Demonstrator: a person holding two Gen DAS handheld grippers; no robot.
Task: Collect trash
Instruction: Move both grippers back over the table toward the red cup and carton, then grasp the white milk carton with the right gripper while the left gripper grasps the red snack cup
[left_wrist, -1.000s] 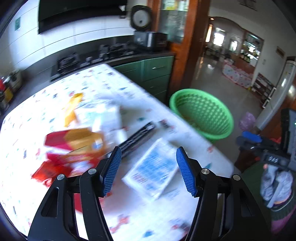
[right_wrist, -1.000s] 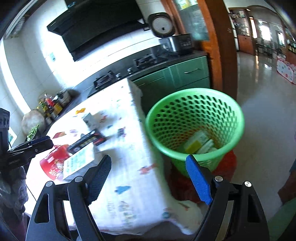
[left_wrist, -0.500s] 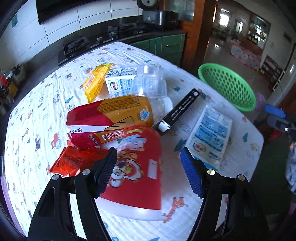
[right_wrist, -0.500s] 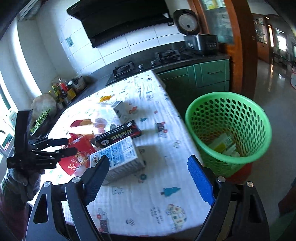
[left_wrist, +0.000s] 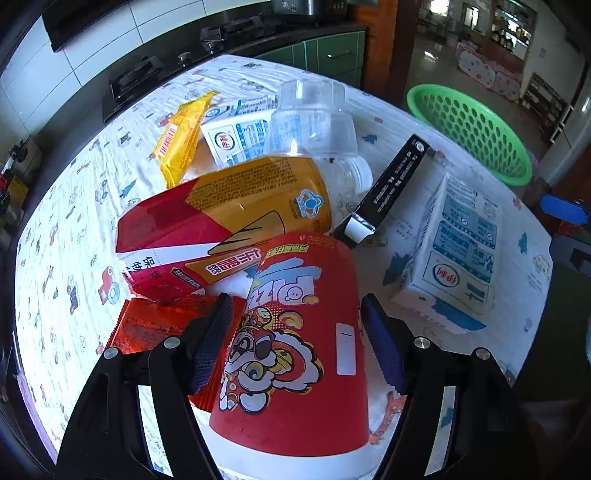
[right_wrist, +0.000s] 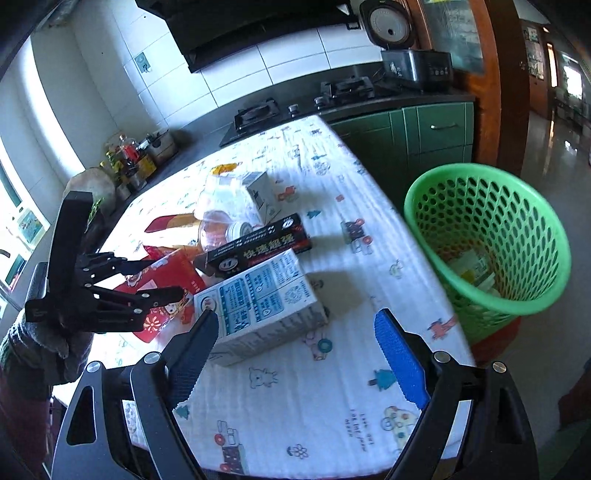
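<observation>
A pile of trash lies on the cloth-covered table (right_wrist: 332, 387). A red printed paper cup (left_wrist: 299, 332) lies on its side between the fingers of my left gripper (left_wrist: 295, 301), which is open; the pads do not visibly press it. Behind it are a red-and-yellow carton (left_wrist: 221, 225), a clear plastic bottle (left_wrist: 314, 122), a black box (left_wrist: 391, 184) and a yellow wrapper (left_wrist: 184, 136). My right gripper (right_wrist: 295, 317) hangs open and empty over the table, with a blue-and-white milk carton (right_wrist: 258, 295) just beyond its left finger. The green mesh basket (right_wrist: 517, 221) holds some trash.
The basket stands on something red off the table's right edge. A second milk carton (left_wrist: 240, 133) and a red wrapper (left_wrist: 147, 325) lie in the pile. A dark counter with a stove (right_wrist: 258, 110), green cabinets (right_wrist: 436, 129) and jars (right_wrist: 129, 162) lies behind.
My left gripper has dropped toward the pile, and the red cup now sits between its wider jaws. The right gripper has swung left from the basket, closer to the milk carton.
</observation>
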